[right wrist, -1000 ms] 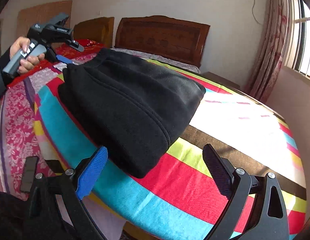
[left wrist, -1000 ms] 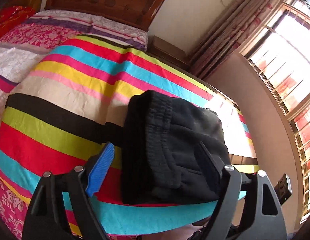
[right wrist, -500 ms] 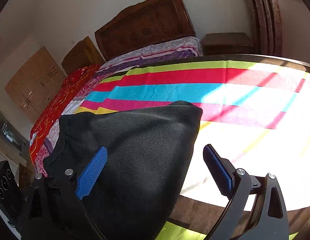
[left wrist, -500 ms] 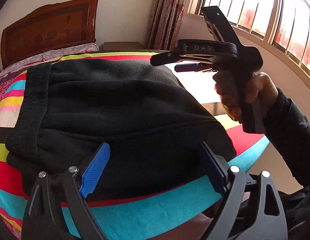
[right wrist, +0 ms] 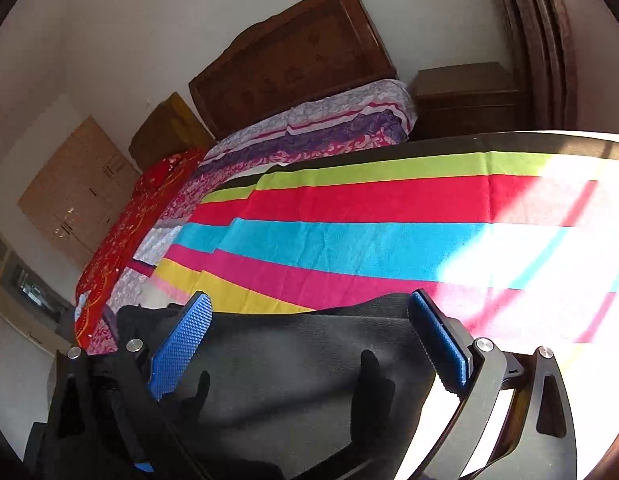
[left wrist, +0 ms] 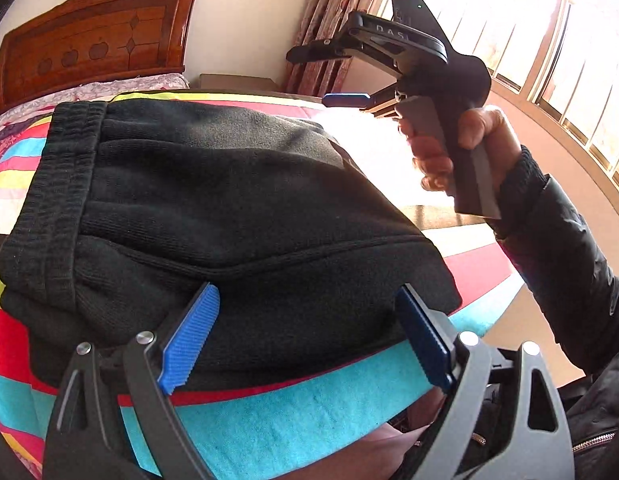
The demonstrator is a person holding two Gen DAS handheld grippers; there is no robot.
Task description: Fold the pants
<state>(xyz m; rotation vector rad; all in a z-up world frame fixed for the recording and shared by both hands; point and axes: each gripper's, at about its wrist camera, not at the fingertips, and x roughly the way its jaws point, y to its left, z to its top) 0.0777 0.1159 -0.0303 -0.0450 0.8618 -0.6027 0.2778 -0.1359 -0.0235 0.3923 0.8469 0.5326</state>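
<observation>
The black pants point(left wrist: 213, 216) lie folded in a thick bundle on the striped blanket point(left wrist: 277, 424), waistband to the left. My left gripper point(left wrist: 305, 336) is open and empty, its blue pads just in front of the bundle's near edge. My right gripper point(right wrist: 309, 344) is open and empty, held above the pants point(right wrist: 301, 376). In the left wrist view it is raised to the right of the bundle, in a hand point(left wrist: 453, 148), with one blue fingertip point(left wrist: 345, 100) showing.
A wooden headboard point(left wrist: 93, 44) and a patterned pillow point(right wrist: 309, 128) are at the bed's far end. A nightstand point(right wrist: 465, 96) and curtains point(left wrist: 333, 8) stand by the bright window point(left wrist: 549, 40). A red cloth point(right wrist: 125, 232) lies on the bed's left side. A wardrobe point(right wrist: 77, 188) stands behind it.
My left gripper swung from the bundle's left side to its near edge. My right gripper rose above the pants and tilted toward the headboard. The pants have not moved.
</observation>
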